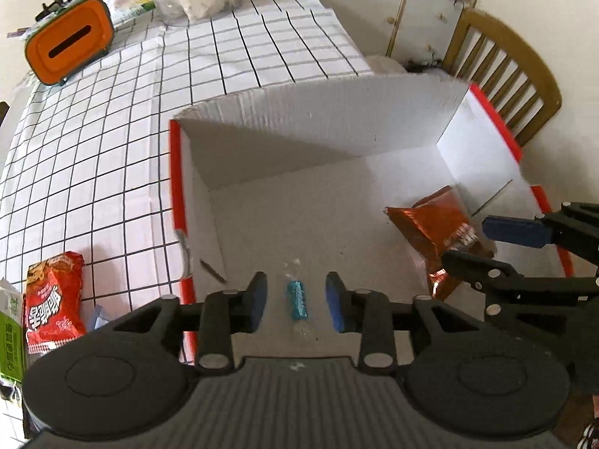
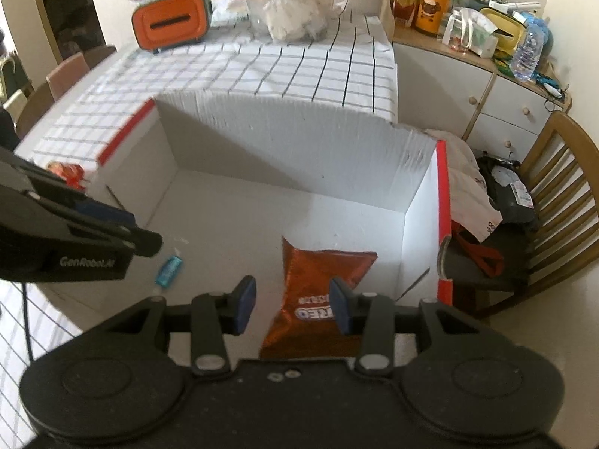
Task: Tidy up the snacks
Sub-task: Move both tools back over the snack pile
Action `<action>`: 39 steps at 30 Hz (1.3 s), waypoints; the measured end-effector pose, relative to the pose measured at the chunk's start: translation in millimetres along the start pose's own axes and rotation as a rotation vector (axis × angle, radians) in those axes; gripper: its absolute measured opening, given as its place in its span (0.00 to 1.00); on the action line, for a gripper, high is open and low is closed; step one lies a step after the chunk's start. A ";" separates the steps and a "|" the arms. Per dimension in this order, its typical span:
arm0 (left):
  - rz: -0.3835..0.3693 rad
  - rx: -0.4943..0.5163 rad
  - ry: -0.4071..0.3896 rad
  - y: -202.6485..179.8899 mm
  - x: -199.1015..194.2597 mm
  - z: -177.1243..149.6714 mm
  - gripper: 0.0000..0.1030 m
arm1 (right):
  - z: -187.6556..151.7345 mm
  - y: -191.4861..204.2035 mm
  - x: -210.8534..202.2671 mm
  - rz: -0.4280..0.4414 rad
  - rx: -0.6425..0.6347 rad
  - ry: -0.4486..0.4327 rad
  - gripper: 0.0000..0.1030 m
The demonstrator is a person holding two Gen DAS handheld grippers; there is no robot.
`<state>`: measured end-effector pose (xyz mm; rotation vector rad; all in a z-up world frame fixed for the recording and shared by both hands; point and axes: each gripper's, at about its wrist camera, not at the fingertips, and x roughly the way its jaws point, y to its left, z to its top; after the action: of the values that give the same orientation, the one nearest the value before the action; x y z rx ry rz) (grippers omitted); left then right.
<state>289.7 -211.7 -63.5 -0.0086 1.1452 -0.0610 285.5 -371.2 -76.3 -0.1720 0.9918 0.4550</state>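
Two snacks were already laid inside the white box (image 1: pixel 337 131): a blue candy (image 1: pixel 298 299) beneath the parted left claw (image 1: pixel 295 301), an orange packet (image 2: pixel 318 284) beneath the parted right claw (image 2: pixel 294 308). A red packet (image 1: pixel 52 299) was left on the worktop (image 1: pixel 112 149), left of the left claw.

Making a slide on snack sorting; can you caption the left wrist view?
Open left gripper above a blue candy lying in the white box, beside an orange snack bag.

Only two bits are readable: "GenRobot.AI" in white on the left gripper (image 2: pixel 148 241) body, and upside-down "REO" on the orange bag (image 2: pixel 318 288) in the box.
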 end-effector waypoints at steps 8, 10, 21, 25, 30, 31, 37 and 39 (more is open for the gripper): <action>-0.036 -0.004 -0.101 16.0 -38.0 -20.0 0.61 | -2.3 17.3 -37.3 0.030 0.021 -0.095 0.47; -0.040 -0.003 -0.129 20.8 -48.1 -26.1 0.66 | -3.2 23.5 -46.2 0.033 0.023 -0.126 0.55; -0.025 -0.001 -0.260 61.9 -93.1 -61.6 0.77 | -6.6 68.8 -79.1 0.057 0.024 -0.220 0.86; -0.029 -0.008 -0.298 85.8 -107.2 -80.0 0.80 | -8.4 93.0 -84.8 0.075 0.022 -0.241 0.93; -0.037 -0.005 -0.341 120.3 -121.9 -105.2 0.81 | -11.4 125.1 -85.1 0.092 0.025 -0.244 0.98; -0.044 -0.009 -0.347 129.5 -124.6 -111.1 0.82 | -11.5 133.0 -84.2 0.096 0.021 -0.243 0.98; -0.063 -0.041 -0.380 187.3 -134.4 -139.4 0.83 | -11.6 178.3 -76.4 0.132 -0.009 -0.240 1.00; -0.052 -0.057 -0.378 206.9 -134.6 -147.6 0.83 | -10.9 193.2 -71.7 0.132 -0.027 -0.232 1.00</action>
<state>109.0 5.5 -9.9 -0.0965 0.7680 -0.0700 158.0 -223.2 -9.8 -0.0754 0.7716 0.5949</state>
